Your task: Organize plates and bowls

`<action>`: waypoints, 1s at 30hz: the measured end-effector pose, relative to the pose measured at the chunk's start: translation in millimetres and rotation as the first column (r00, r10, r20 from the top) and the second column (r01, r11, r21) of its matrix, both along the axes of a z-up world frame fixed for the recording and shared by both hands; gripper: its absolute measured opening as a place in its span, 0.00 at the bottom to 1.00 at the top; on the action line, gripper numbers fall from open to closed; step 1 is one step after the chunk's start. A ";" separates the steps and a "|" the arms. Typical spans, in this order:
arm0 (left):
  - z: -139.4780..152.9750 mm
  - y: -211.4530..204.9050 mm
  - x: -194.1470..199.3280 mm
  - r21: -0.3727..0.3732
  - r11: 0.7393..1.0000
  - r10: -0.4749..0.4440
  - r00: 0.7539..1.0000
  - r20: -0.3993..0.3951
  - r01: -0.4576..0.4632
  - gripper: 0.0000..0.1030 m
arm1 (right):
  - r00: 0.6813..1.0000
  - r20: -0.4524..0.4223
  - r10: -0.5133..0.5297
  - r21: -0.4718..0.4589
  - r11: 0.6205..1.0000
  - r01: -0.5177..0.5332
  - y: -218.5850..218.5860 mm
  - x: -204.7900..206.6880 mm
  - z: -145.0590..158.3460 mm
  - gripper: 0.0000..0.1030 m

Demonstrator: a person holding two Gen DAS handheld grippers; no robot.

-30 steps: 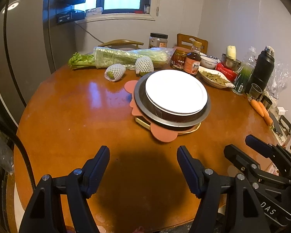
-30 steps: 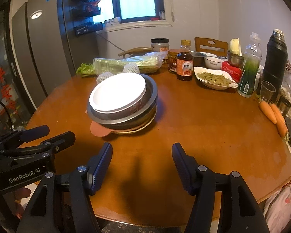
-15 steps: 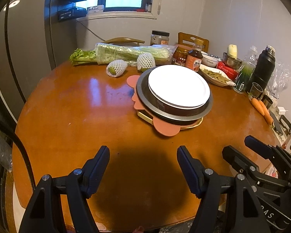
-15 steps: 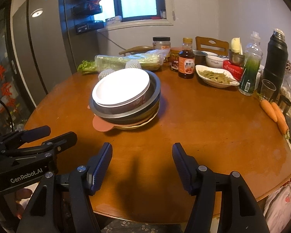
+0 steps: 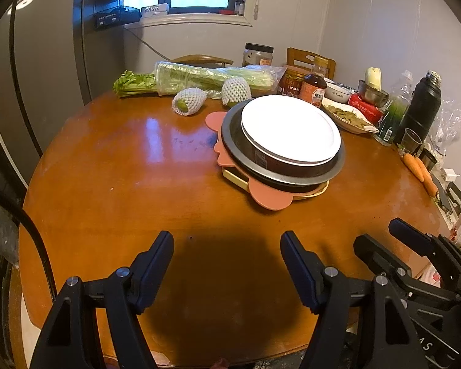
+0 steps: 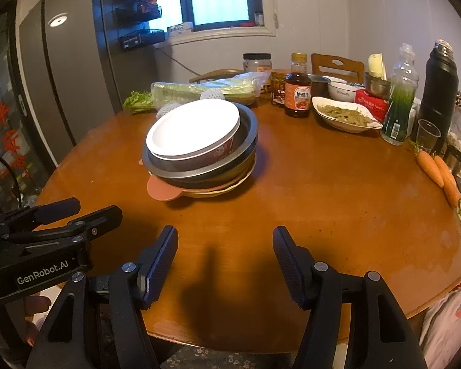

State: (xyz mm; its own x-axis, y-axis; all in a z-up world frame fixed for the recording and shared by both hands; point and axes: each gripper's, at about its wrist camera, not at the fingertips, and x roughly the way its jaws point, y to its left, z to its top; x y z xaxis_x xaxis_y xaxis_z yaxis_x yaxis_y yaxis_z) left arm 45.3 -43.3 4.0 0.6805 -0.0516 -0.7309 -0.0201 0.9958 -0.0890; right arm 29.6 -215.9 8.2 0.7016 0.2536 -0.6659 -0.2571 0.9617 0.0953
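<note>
From the left wrist, the left gripper hangs over the near edge of the round wooden worktop, its jaws spread with nothing between them. The stack of dishes sits near the middle of the worktop: a white plate on top, a dark bowl under it, a metal basin below, and a pink mat at the bottom. From the right wrist, the right gripper is likewise spread and empty, well short of the stack. Celery and a sauce bottle stand behind it.
</note>
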 end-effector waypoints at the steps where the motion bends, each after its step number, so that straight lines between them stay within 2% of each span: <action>1: -0.1 0.2 -0.2 0.001 1.000 0.001 1.000 0.000 -0.001 0.69 | 1.000 -0.001 0.001 0.001 1.000 -0.001 0.1 0.0 -0.5 0.64; 30: 0.2 -3.4 -1.4 0.020 1.000 -0.005 1.000 -0.003 0.005 0.69 | 1.000 -0.001 -0.006 -0.009 1.000 0.006 1.8 -3.1 -1.7 0.64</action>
State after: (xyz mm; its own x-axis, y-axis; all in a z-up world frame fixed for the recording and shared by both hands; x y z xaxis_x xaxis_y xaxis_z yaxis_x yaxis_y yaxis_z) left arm 43.8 -46.7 4.1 0.6781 -0.0404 -0.7338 -0.0152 0.9975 -0.0689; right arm 26.5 -214.1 6.5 0.7026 0.2430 -0.6689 -0.2511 0.9641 0.0865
